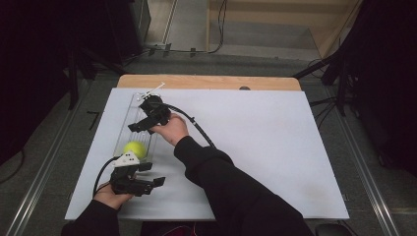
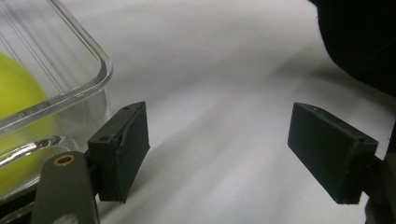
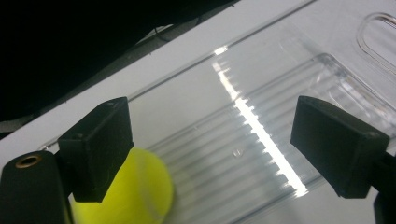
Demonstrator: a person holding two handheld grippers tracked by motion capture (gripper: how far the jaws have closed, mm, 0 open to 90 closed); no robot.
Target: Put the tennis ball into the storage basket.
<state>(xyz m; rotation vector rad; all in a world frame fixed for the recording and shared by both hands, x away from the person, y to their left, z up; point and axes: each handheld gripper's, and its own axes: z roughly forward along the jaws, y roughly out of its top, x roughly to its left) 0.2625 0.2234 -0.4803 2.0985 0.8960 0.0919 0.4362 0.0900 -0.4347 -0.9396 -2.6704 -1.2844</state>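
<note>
White table (image 1: 275, 147): ball (image 1: 134, 149) between both tongs

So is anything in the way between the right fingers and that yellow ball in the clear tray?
Nothing visible. The right gripper hangs open over the clear tray, and the yellow ball lies just beyond one finger, uncovered.

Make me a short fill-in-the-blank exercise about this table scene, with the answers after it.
1. The ball lying in the clear tray is ____ in colour.
2. The right tongs hover with their jaws ____, gripping nothing.
3. The left tongs rest on the ____ table cover beside the tray.
Missing words: yellow; open; white
</note>
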